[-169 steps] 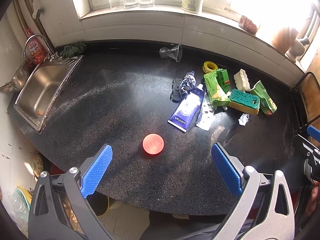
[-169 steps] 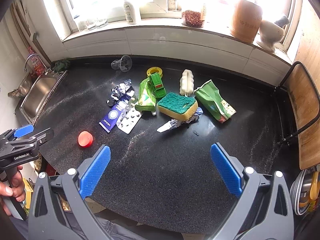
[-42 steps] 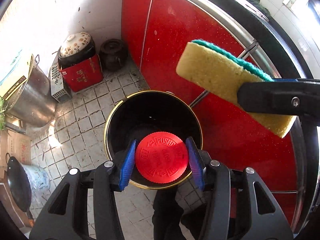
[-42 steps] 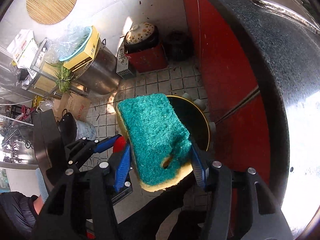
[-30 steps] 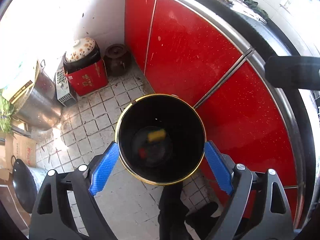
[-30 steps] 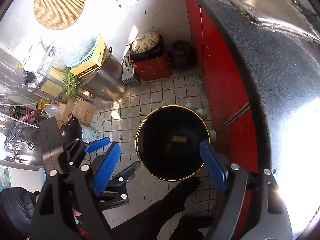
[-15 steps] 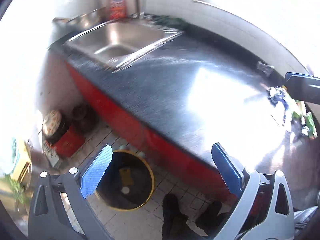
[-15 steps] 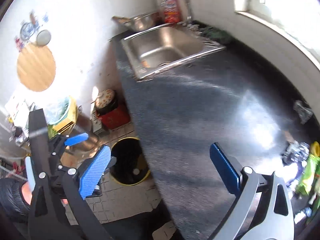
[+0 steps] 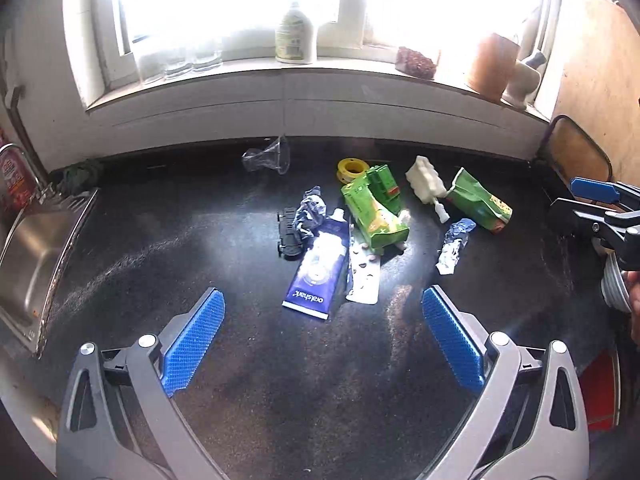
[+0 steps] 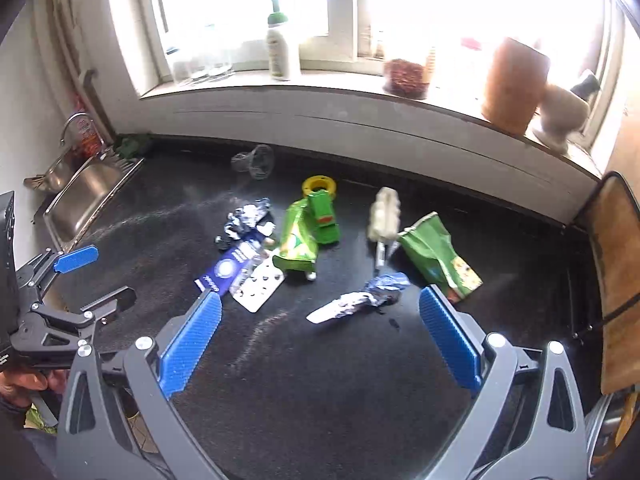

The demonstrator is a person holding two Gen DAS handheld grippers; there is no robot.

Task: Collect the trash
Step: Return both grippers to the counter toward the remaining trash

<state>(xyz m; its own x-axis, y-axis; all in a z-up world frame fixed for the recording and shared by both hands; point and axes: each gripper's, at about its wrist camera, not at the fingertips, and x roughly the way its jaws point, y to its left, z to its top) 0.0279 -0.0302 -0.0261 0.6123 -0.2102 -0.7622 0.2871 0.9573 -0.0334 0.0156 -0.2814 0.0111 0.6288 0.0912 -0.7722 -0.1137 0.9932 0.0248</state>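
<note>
Both tools are empty right now. The left tool [image 9: 323,338] is spread wide with nothing between its blue pads, and the right tool [image 10: 320,330] is released just as wide — each one's jaws have just been opening, and no item sits in either gap.

The trash is still scattered over the middle of the dark bench [image 9: 320,400], ahead of both tools on the far side. Closest to the left tool is the blue toothpaste tube [image 9: 318,270], straight ahead and a touch right of centre; its long axis runs near-to-far with a slight lean, cap end far, flat end near. The pill blister [image 9: 365,276] is touching its right edge, lying along about the same line. So a straight-in reach by the left tool would probably straddle the tube across its width, which looks like the easy grab.

For the right tool the crumpled foil wrapper [image 10: 358,298] is nearest, just beyond the gap between its pads. It's laid crosswise, long axis left to right, so a wrist roll would likely be needed to pinch it across the narrow side.

Farther off are the green carton [image 9: 374,216], the green bag [image 10: 440,254] and the white brush [image 9: 426,184] — those can wait.
</note>
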